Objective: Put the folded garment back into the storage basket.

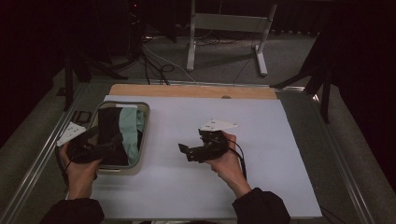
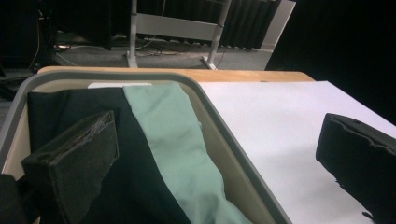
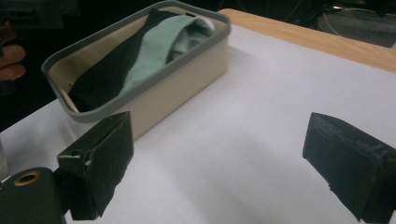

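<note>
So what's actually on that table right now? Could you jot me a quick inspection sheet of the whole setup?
Surface: white sheet over a wooden table; bare apart from the bin.
Job's things: beige bin with a grey rim at the left, holding a black cloth and a mint-green cloth.
Clutter: nothing seen.
Grippers: left gripper open, one jaw over the black cloth inside the bin, the other outside the rim. Right gripper open above the bare sheet, holding nothing.
Cables: a black cable trails from the right gripper; more cables on the floor beyond the table.
Surroundings: dark room, grey carpet, a metal stand behind.
</note>
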`<state>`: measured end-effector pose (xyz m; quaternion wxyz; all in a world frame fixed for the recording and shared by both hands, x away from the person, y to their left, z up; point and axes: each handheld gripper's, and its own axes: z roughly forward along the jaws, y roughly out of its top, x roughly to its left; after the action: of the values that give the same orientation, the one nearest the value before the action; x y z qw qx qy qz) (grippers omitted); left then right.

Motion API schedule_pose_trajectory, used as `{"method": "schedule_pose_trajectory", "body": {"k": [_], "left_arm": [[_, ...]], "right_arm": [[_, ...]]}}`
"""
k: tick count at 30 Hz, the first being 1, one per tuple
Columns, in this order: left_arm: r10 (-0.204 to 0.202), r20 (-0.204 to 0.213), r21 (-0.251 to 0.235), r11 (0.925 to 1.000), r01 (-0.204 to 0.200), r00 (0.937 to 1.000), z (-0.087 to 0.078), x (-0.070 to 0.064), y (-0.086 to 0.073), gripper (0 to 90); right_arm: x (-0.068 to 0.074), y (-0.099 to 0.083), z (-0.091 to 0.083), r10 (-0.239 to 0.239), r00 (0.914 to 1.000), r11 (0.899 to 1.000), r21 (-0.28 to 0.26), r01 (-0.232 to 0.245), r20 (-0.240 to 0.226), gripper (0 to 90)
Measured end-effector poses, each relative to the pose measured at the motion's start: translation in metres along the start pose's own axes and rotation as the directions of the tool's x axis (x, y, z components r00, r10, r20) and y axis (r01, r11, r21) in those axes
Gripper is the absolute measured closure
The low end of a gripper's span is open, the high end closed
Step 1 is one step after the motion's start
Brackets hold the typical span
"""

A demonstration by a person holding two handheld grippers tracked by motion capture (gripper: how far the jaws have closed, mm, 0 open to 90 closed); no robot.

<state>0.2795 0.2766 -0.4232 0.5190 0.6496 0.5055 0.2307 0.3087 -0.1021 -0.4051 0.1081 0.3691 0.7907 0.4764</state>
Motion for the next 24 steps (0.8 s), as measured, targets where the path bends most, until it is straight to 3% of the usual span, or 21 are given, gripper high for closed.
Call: {"method": "schedule_pose_trajectory", "body": {"k": [9, 24], "left_arm": [[-0.022, 0.014, -0.008, 0.9997, 0.022, 0.9997, -0.006, -0.002, -0.012, 0.2], [-0.004, 0.019, -0.008, 1.0, 0.004, 0.9998, -0.009, -0.008, -0.016, 0.1]], "right_arm": [[-0.025, -0.016, -0.031, 0.034, 0.9983, 0.999, -0.038, -0.033, 0.047, 8.9], [-0.062, -0.047, -0.075, 0.098, 0.9868, 0.993, -0.085, -0.088, 0.128, 8.9]]}}
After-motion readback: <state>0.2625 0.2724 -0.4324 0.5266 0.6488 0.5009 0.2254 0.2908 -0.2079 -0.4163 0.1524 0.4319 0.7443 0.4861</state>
